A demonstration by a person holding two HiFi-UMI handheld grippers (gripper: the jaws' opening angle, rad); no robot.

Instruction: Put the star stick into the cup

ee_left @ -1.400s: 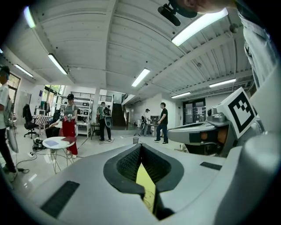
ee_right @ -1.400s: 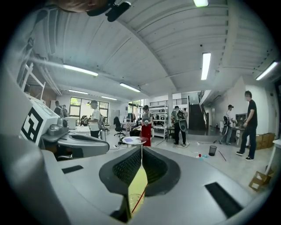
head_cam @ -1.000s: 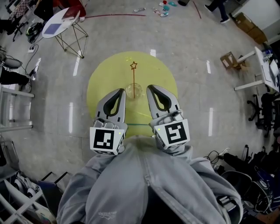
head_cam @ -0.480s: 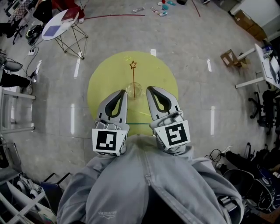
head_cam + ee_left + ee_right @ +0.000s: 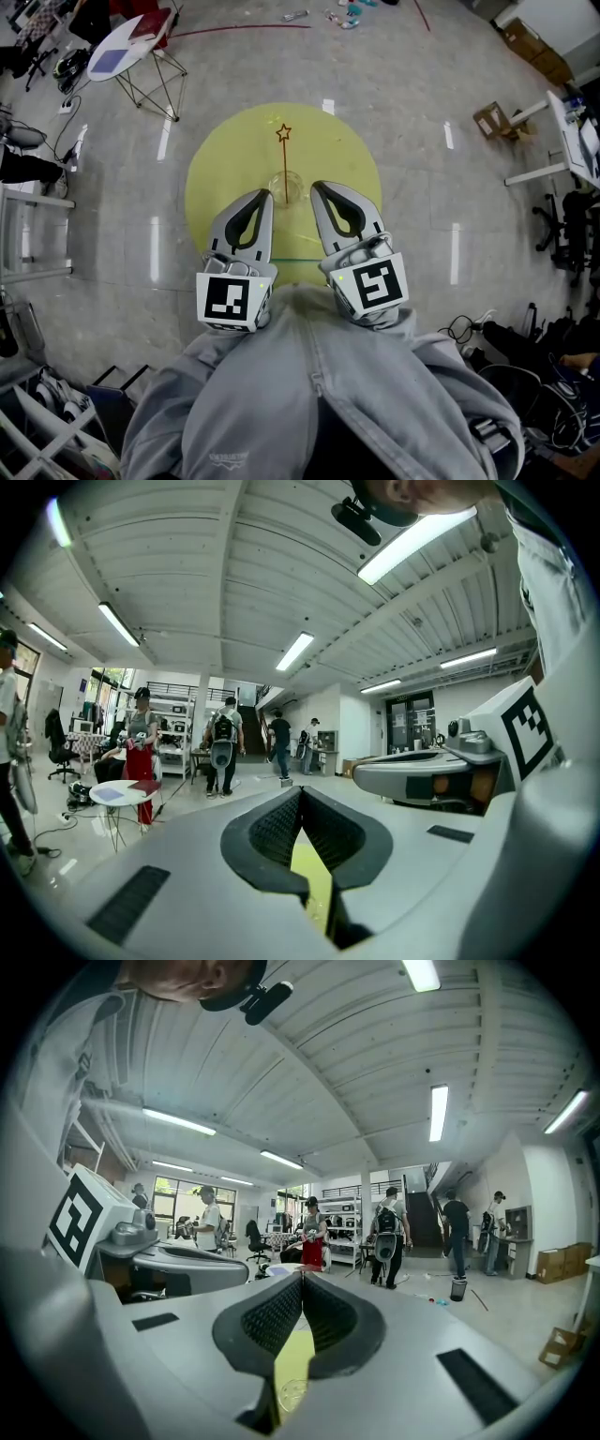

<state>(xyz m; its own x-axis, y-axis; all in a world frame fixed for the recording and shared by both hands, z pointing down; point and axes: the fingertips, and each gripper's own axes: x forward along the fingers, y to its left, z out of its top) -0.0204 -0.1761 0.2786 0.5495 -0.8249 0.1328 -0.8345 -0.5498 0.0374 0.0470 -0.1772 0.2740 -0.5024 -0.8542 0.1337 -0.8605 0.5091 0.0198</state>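
Note:
A thin stick with an outline star (image 5: 283, 133) on top stands upright in a clear cup (image 5: 287, 190) on the round yellow table (image 5: 216, 178). My left gripper (image 5: 263, 194) and right gripper (image 5: 317, 187) hover side by side at the near edge, flanking the cup without touching it. Both are shut and hold nothing. In the left gripper view the left gripper (image 5: 300, 790) has its jaws pressed together, with yellow table (image 5: 312, 883) showing below. In the right gripper view the right gripper (image 5: 302, 1276) is the same, with the cup's rim (image 5: 292, 1393) under it.
A small white folding table (image 5: 131, 47) stands at the far left. A cardboard box (image 5: 489, 122), desks (image 5: 562, 141) and an office chair (image 5: 567, 234) are at the right. Several people stand far off by shelves (image 5: 389, 1241). My grey sleeves (image 5: 309, 394) fill the bottom.
Both grippers stay shut and side by side by the cup. The table, cup and stick sit slightly higher in the picture as the head camera shifts.

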